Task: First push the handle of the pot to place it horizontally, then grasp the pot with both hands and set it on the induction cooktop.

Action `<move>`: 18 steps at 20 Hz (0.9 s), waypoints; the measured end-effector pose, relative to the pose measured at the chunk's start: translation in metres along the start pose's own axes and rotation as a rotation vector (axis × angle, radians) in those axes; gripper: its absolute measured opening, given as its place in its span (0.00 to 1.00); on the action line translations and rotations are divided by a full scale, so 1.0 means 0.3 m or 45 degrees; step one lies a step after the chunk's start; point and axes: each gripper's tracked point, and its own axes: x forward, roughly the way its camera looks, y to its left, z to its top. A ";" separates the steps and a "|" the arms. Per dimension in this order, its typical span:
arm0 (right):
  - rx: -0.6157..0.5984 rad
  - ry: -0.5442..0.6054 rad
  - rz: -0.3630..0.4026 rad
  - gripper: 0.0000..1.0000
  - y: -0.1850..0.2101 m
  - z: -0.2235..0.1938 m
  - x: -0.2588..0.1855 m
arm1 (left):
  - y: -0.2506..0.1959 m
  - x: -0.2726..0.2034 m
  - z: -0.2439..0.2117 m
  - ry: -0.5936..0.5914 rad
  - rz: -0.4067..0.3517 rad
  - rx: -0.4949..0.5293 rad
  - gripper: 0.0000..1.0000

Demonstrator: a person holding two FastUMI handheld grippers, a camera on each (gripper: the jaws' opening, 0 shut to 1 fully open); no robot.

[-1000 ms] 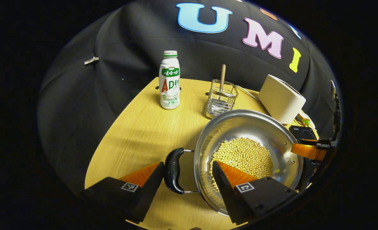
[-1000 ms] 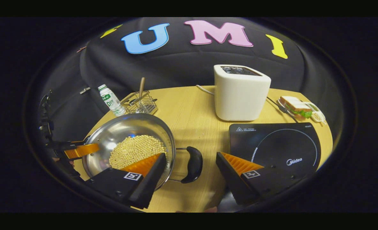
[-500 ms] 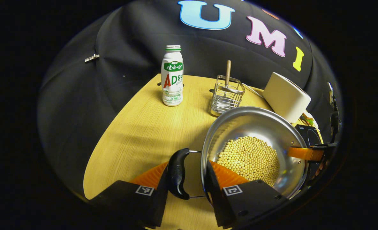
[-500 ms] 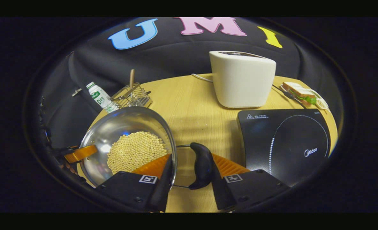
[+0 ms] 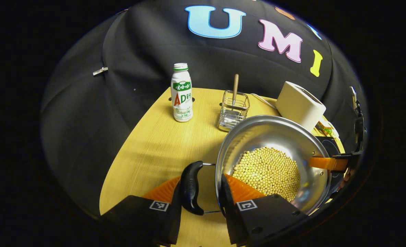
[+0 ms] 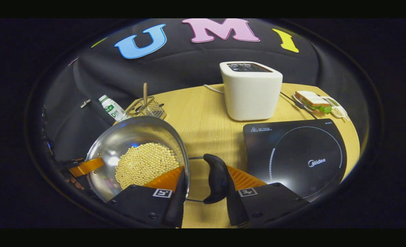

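Your left gripper (image 5: 200, 192) clamps the round steel pot (image 5: 275, 137) of yellow beans by its black left handle (image 5: 190, 188); your right gripper (image 6: 203, 185) clamps the right handle (image 6: 216, 178), left of the black induction cooktop (image 6: 295, 154).

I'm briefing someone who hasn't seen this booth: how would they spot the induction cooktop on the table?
Start at the white toaster standing at the back of the wooden table. Just in front of it, slightly to the right in the right gripper view, lies the induction cooktop. It is the table's one flat, glossy black slab, marked with a pale ring.
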 end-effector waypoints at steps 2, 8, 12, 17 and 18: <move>-0.005 -0.010 -0.006 0.54 -0.031 0.031 -0.051 | -0.043 -0.038 0.024 0.003 -0.005 0.003 0.57; 0.005 -0.018 -0.046 0.54 -0.192 0.092 -0.165 | -0.232 -0.086 0.057 0.015 -0.050 0.009 0.57; 0.030 -0.022 -0.081 0.54 -0.330 0.112 -0.218 | -0.381 -0.089 0.061 0.035 -0.094 0.019 0.56; 0.062 -0.035 -0.118 0.54 -0.509 0.144 -0.266 | -0.575 -0.075 0.080 0.034 -0.134 0.054 0.57; 0.067 -0.037 -0.125 0.54 -0.545 0.151 -0.274 | -0.611 -0.070 0.080 0.035 -0.141 0.061 0.57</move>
